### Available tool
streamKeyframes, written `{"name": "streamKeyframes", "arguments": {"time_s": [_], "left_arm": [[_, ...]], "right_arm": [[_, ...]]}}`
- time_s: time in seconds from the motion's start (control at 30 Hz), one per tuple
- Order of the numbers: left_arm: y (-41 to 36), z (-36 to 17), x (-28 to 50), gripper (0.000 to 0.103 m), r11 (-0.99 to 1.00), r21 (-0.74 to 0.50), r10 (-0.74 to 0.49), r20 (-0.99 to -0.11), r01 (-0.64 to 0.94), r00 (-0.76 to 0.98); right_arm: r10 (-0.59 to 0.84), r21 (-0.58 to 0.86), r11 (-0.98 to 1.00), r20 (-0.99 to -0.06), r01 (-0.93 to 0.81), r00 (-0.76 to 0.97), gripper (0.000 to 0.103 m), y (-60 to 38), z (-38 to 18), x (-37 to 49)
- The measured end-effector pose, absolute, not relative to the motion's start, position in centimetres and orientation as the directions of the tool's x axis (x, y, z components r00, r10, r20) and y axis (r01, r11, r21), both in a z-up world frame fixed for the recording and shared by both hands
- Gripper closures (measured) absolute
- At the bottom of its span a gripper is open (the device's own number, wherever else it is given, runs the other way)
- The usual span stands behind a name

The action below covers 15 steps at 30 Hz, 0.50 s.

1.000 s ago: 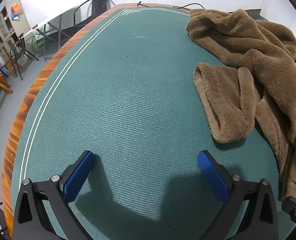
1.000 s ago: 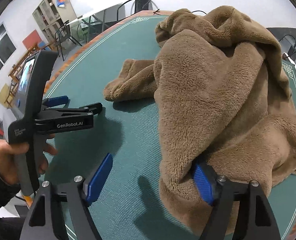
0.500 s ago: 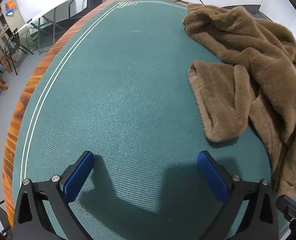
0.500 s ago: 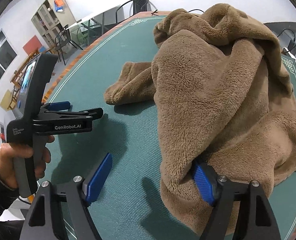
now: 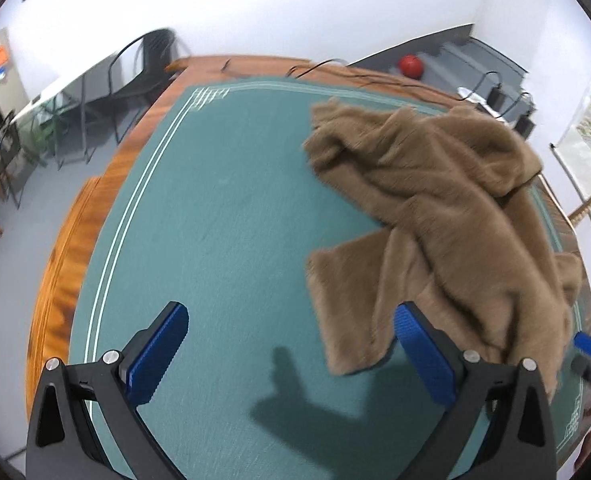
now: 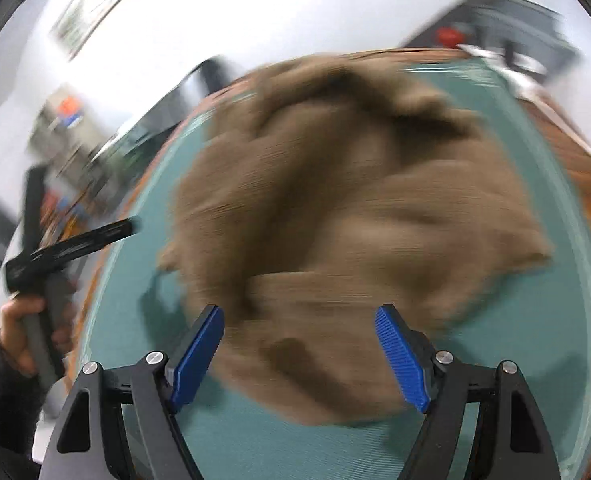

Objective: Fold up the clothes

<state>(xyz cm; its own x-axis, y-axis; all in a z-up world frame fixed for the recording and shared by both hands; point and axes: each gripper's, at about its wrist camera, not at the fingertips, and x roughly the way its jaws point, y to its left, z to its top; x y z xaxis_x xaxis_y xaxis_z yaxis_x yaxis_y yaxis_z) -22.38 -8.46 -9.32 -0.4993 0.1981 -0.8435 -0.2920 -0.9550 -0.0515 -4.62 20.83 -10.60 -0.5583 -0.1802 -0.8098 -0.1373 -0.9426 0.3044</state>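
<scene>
A brown fleece garment lies crumpled on the right half of the green table mat, one flat sleeve end pointing toward me. My left gripper hangs open above bare mat, its right pad just beside that sleeve and not touching it. A blue fingertip of my right gripper shows at the far right edge. The right wrist view is motion-blurred: the right gripper stands open over the near edge of the garment, gripping nothing. A hand holds the left gripper off to the left.
The wooden table rim runs along the left and far sides. Black chairs and a glass table stand beyond the far left corner. Cables lie on the far edge, with a red ball and a charger behind.
The left gripper has risen and tipped up, so more of the table and the far wall show. The right gripper has swung sideways and rolled; its right finger has come out of the fleece.
</scene>
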Motion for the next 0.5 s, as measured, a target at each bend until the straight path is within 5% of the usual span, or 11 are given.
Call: {"name": "streamKeyframes", "arguments": {"time_s": [0.17,0.5], "left_arm": [[-5.6,-8.5,-22.1,0.0,-0.933,-0.047,0.232,-0.839,-0.358,-0.493],[0.2,-7.1,-23.9,0.0,-0.866,0.02,0.264,-0.83,-0.5,-0.491]], "right_arm": [[-0.07,0.284,-0.916,-0.81,-0.285,-0.582,0.023,26.3,-11.2,-3.5],[-0.11,0.331,-0.892,-0.82,-0.308,-0.561,0.023,27.3,-15.3,-8.1]]}}
